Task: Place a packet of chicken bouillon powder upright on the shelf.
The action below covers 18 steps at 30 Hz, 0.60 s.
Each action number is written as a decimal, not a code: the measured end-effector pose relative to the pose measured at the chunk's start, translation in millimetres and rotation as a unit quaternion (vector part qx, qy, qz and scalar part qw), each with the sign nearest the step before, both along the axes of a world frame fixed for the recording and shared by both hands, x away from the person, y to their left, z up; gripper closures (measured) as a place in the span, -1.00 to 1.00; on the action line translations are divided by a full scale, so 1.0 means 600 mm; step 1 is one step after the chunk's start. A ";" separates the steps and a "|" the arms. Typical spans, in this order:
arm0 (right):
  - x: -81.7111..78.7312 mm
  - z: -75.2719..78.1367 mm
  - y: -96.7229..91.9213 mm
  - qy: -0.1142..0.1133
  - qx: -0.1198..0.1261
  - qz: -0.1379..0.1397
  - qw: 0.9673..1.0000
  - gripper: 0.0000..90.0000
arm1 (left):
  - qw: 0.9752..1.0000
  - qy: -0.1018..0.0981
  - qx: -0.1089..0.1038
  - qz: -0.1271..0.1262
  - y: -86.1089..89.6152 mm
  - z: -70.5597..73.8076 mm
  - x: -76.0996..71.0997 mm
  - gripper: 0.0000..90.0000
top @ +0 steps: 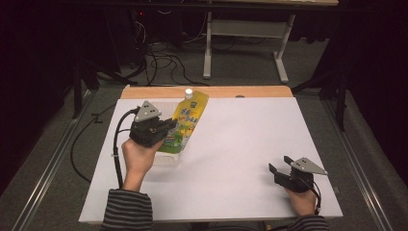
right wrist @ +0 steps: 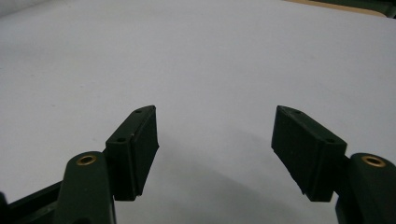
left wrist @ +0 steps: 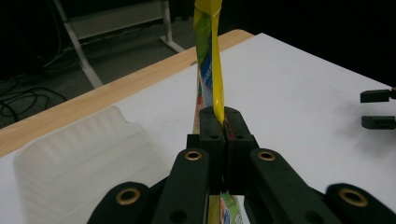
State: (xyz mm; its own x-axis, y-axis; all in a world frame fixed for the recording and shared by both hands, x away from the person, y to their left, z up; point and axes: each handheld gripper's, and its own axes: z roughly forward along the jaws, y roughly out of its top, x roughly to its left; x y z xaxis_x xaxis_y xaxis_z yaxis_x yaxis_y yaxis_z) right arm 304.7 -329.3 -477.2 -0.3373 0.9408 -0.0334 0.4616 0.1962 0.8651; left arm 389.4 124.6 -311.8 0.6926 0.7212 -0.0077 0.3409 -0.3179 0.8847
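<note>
A yellow-green drink pouch [top: 186,122] with a white cap [top: 188,92] is held up over the left part of the white table. My left gripper [top: 169,126] is shut on the pouch's edge; in the left gripper view the pouch [left wrist: 210,60] rises edge-on from between the closed pads. My right gripper [top: 280,163] rests near the front right of the table, open, nothing between its jaws. In the right gripper view, the right gripper [right wrist: 215,149] stands wide open above bare white table. A translucent plastic tray [left wrist: 84,158] lies under and beside the pouch.
The white sheet [top: 240,139] covers the table, with a wooden strip [top: 226,91] along the far edge. The translucent tray [top: 168,159] sits by the person's left hand. Beyond the table are a grey floor, cables and a metal stand [top: 245,29].
</note>
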 end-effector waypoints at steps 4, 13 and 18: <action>0.000 0.000 0.000 -0.001 -0.001 0.000 1.000 -0.28 | 1.000 -0.016 -0.003 0.015 0.013 -0.002 0.000 0.98; 0.000 0.000 0.000 -0.002 -0.001 0.000 1.000 -0.28 | 0.999 -0.016 0.008 0.036 0.036 -0.009 0.000 0.98; 0.000 0.000 0.000 -0.004 -0.003 0.001 1.000 -0.29 | 0.998 -0.010 0.030 0.045 0.041 -0.026 0.006 0.98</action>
State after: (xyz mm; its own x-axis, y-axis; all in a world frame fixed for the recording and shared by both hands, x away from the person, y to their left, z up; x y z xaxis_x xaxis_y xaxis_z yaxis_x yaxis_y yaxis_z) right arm 304.6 -329.5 -477.3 -0.3381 0.9402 -0.0411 0.4547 0.2014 0.8676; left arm 393.1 149.0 -327.6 0.6243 0.7796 0.0500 0.3533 -0.3388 0.8720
